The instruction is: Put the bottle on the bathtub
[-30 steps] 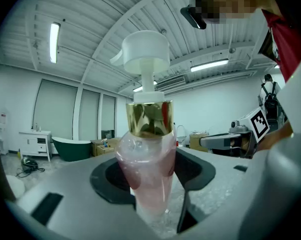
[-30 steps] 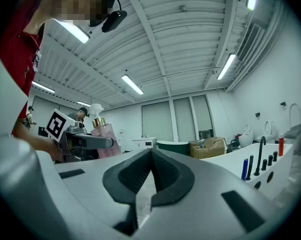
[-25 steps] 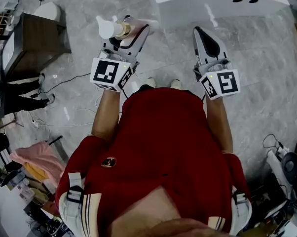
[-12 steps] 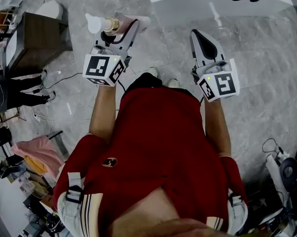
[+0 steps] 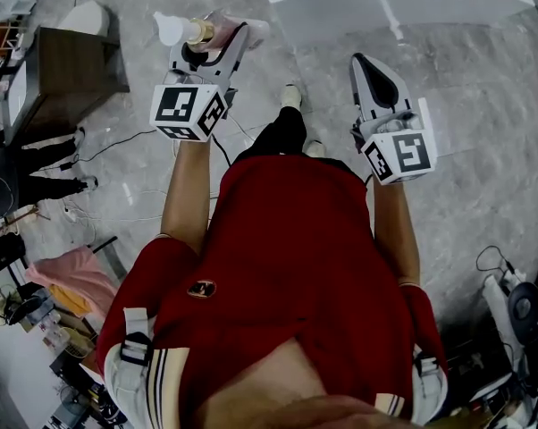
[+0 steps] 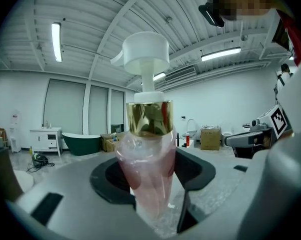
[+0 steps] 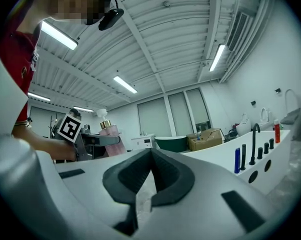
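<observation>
Your left gripper (image 6: 151, 194) is pinching the bottle (image 6: 146, 169) low on its body, so it stands upright between the jaws. It has a clear pink body, a shiny gold collar (image 6: 149, 118) and a white pump head (image 6: 143, 54) whose spout points to that gripper's left. Your right gripper (image 7: 149, 154) has its jaws pressed together on nothing. The white bathtub (image 5: 340, 7) lies ahead of both grippers, apart from the bottle.

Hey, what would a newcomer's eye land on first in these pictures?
A pink pump bottle with a gold collar is clamped in the left tongs, at the head view's upper left. The right tongs are shut and empty beside them, and the white bathtub lies just ahead along the top edge.
</observation>
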Demonstrator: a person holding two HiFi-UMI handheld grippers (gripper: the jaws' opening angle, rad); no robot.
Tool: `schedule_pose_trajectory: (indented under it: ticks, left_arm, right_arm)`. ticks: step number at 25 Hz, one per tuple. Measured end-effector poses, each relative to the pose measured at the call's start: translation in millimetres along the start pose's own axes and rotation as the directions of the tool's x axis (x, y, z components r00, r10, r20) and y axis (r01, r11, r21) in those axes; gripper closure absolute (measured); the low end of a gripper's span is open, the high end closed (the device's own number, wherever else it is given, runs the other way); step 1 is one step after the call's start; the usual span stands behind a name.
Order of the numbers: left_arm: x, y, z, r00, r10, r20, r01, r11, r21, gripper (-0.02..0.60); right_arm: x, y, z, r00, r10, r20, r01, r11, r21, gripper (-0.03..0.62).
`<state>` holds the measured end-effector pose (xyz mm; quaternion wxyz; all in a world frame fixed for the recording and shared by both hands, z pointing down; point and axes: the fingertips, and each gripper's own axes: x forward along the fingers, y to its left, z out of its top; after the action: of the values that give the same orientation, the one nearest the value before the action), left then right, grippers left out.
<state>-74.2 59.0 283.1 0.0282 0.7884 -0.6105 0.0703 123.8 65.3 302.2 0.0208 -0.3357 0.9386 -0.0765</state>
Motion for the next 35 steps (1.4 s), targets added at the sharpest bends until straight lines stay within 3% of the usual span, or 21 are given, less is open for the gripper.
schedule_pose_trajectory:
  ticks: [16,26,35]
  left_arm:
    - [157,90,-61,0.996,-0.071,-0.062,0.069,0.997,-0.03,0.336]
    - [239,131,-115,0.98,-0.156,-0.12,0.153,0.988,-0.036,0.335]
    - [292,156,-162,0.966,-0.186,-0.179,0.181,0.982,-0.047,0.334]
  right_arm:
    - [136,-80,-15,0.989,-0.087,-0.123,0.081,0.995,-0.057,0.594]
    - [212,-110,-43,0.969,-0.147,-0.198,0.139,0.989,-0.053,0.594]
    - [253,-128,-58,0.948,-0.213,-0.236,0.205,0.977,-0.059,0.594]
